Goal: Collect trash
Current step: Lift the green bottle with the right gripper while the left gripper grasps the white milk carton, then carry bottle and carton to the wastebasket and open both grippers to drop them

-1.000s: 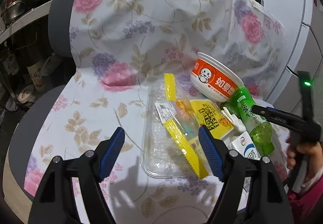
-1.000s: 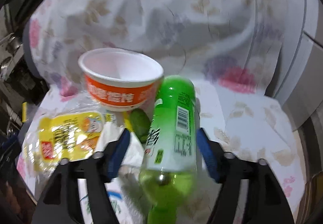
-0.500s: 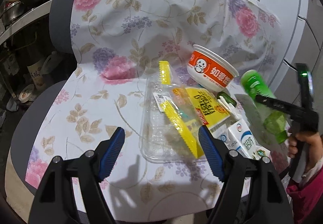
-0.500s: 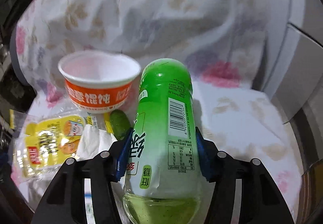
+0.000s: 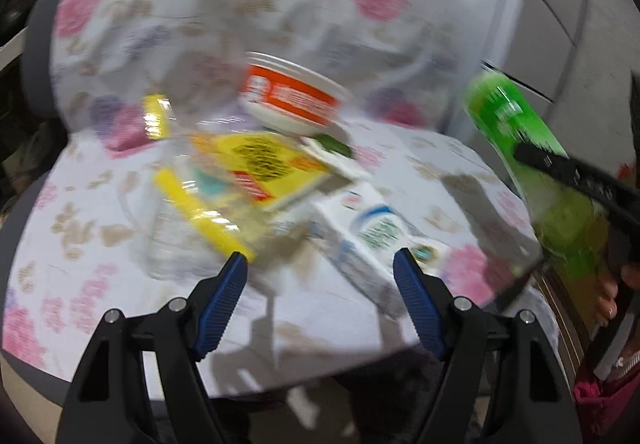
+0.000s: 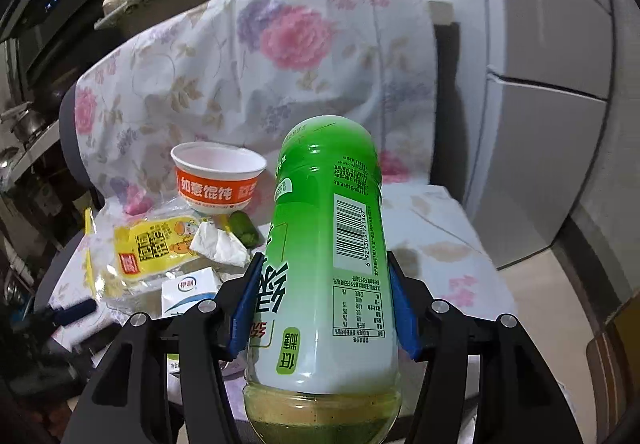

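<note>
The right gripper (image 6: 322,304) clamps the green bottle (image 6: 328,244), lifted off the seat. The left gripper (image 5: 320,284) hangs wide and empty over a milk carton (image 5: 360,240). Beyond lie a yellow packet (image 5: 260,164), tissue (image 6: 220,244) and orange bowl (image 6: 218,180) on the floral cloth (image 6: 280,64).

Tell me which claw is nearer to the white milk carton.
Left. The left claw hovers open just in front of the milk carton, not touching it. The right claw is off to the side, shut on the green bottle.
</note>
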A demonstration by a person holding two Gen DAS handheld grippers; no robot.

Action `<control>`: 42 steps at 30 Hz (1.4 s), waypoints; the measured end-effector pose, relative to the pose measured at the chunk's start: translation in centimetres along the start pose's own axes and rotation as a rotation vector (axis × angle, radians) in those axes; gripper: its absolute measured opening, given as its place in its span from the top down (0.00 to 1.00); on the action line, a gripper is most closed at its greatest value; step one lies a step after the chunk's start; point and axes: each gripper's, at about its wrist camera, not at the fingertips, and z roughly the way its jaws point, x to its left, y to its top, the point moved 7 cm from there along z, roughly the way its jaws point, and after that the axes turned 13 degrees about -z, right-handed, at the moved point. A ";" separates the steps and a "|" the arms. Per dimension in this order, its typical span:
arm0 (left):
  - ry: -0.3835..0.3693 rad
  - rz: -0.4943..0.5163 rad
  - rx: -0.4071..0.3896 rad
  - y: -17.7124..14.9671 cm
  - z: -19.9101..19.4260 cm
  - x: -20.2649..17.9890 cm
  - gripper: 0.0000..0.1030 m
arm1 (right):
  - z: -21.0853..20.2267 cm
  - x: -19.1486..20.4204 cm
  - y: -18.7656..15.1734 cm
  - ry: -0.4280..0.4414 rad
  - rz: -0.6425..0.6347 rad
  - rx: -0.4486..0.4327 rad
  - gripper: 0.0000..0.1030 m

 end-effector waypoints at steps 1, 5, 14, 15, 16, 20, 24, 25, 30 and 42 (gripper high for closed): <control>-0.009 0.014 0.005 -0.5 0.0 -0.8 0.28 | -0.3 -0.3 -0.2 -0.005 0.005 -0.003 0.44; -0.019 0.056 -0.026 -1.5 -1.0 -3.3 0.25 | -1.3 -2.0 -1.2 -0.020 0.030 -0.007 0.44; 0.017 0.070 0.042 -3.8 3.7 -7.5 0.11 | -2.9 -4.5 -3.6 -0.021 0.066 -0.013 0.44; 0.039 0.058 0.036 -3.7 4.2 -7.5 0.11 | -3.1 -4.7 -3.8 -0.022 0.068 -0.015 0.44; 0.071 0.045 0.029 -3.5 4.8 -7.5 0.09 | -3.3 -4.9 -4.0 -0.023 0.071 -0.017 0.44; 0.164 -0.037 0.004 -2.6 6.3 -7.0 0.06 | -3.9 -5.4 -4.7 -0.023 0.078 -0.025 0.44; 0.243 -0.083 0.019 -2.7 7.7 -5.8 0.06 | -4.0 -5.5 -4.9 -0.023 0.080 -0.027 0.44; 0.258 -0.091 0.019 -2.7 7.8 -5.2 0.06 | -4.0 -5.5 -5.0 -0.022 0.079 -0.025 0.44; 0.249 -0.157 0.012 -2.7 7.0 -2.6 0.06 | -3.9 -5.0 -5.3 -0.014 0.068 -0.021 0.44; 0.214 -0.116 0.003 -2.8 6.9 -3.5 0.21 | -3.1 -2.9 -5.4 0.010 0.038 0.004 0.43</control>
